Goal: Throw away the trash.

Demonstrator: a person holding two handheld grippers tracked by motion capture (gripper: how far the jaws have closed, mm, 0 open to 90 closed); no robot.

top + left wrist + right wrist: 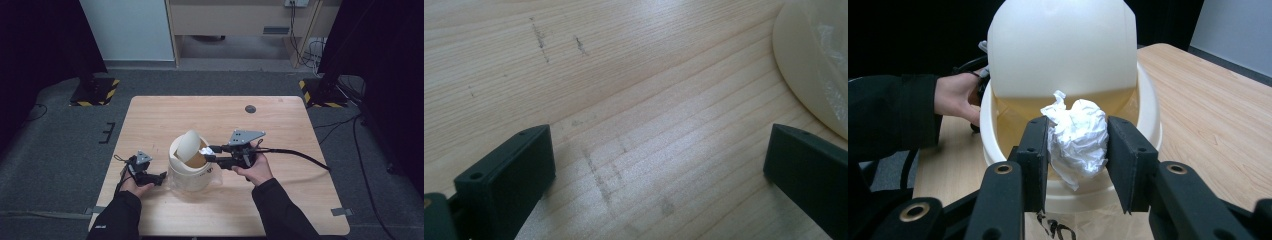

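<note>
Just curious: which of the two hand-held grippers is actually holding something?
The right hand-held gripper: its jaws pinch crumpled paper at the bin. The left is open, nothing between.

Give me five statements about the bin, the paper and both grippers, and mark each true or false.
1. The right gripper is clamped on a crumpled white paper ball. True.
2. The swing lid of the cream bin is closed flat. False: it is tilted open, and the inside of the bin shows below it.
3. The left gripper holds a second paper ball. False: its jaws stand wide apart over bare wooden table, with nothing between them.
4. The paper ball is at the bin's opening. True.
5. The bin lies on its side. False: it stands upright on the table.
</note>
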